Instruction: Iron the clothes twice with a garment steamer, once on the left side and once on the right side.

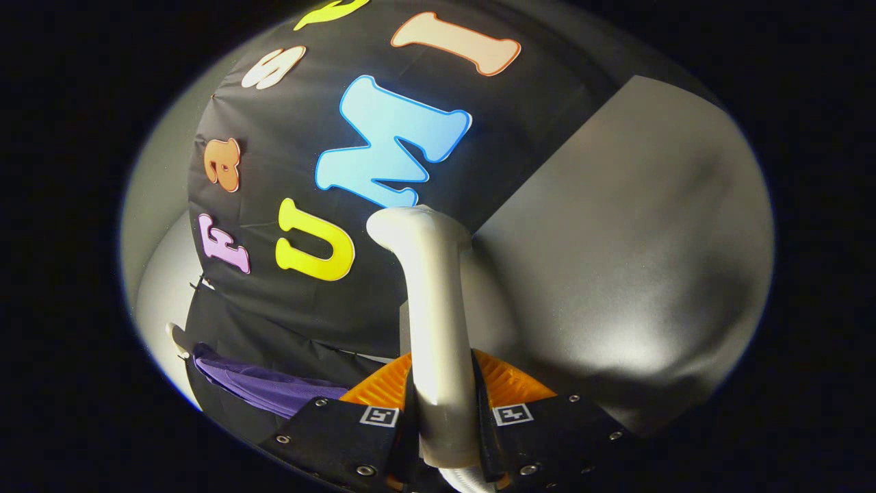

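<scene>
Between the tongs point(443, 411), steamer point(431, 308) (gripped)

Black cloth wall point(287, 308) carries purple garment point(267, 387) (hung vs. it); gripper point(443, 411) clamps steamer handle point(434, 301) btw. both fingers.

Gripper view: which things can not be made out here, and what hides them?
- Steamer: its head points away toward the booth wall, so the steam face is hidden. Its lower end is cut off between the fingers of the gripper, which is shut on the handle.
- Purple garment: just a strip shows beside the fingers; the rest is cut off, so which side is ironed cannot be told.
</scene>
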